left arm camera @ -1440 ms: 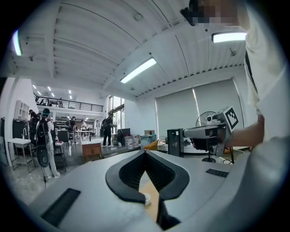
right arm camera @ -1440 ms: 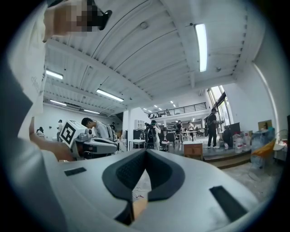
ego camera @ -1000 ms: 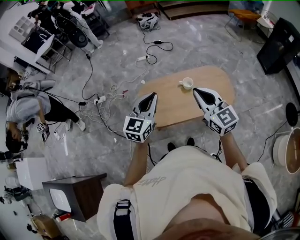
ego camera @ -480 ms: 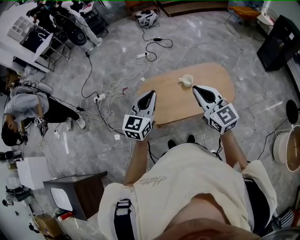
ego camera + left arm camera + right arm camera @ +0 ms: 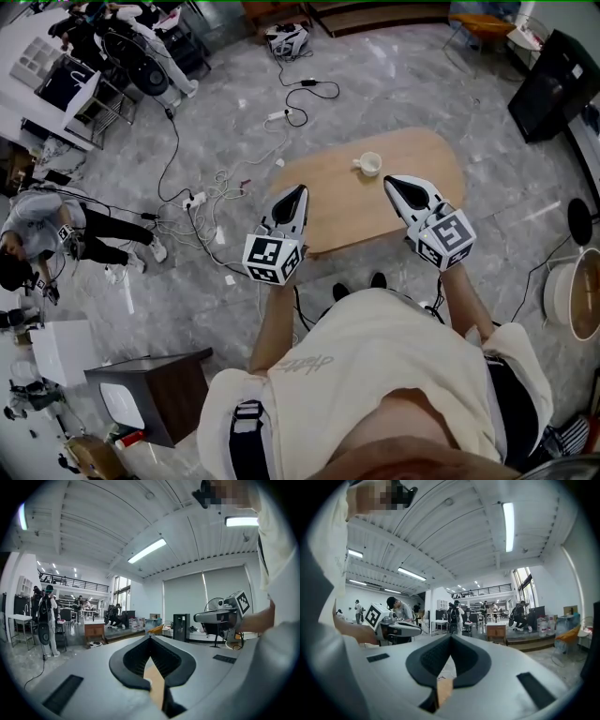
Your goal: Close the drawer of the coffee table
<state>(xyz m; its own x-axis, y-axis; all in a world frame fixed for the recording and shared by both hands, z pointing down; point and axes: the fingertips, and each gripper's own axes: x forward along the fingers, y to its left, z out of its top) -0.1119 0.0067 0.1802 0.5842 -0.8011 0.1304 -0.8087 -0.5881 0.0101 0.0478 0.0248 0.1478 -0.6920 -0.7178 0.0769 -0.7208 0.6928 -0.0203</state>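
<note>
The oval wooden coffee table (image 5: 356, 211) stands on the grey floor just ahead of me, with a white cup (image 5: 371, 165) near its far edge. No drawer shows from above; the tabletop hides its front. My left gripper (image 5: 299, 191) hovers over the table's near left corner, jaws shut and empty. My right gripper (image 5: 391, 182) hangs over the near right part, also shut on nothing. In the left gripper view the left gripper (image 5: 150, 637) has its tips together, with a strip of the table's wood below. The right gripper (image 5: 450, 637) looks the same in its own view.
Cables and a power strip (image 5: 199, 199) sprawl over the floor left of the table. A person (image 5: 42, 225) crouches at far left. A dark cabinet (image 5: 150, 380) stands at lower left, a black box (image 5: 553, 89) at upper right, and a round white tub (image 5: 574, 298) at the right.
Both grippers keep almost the same stance over the table. The crouching person at the left has shifted a little across the floor.
</note>
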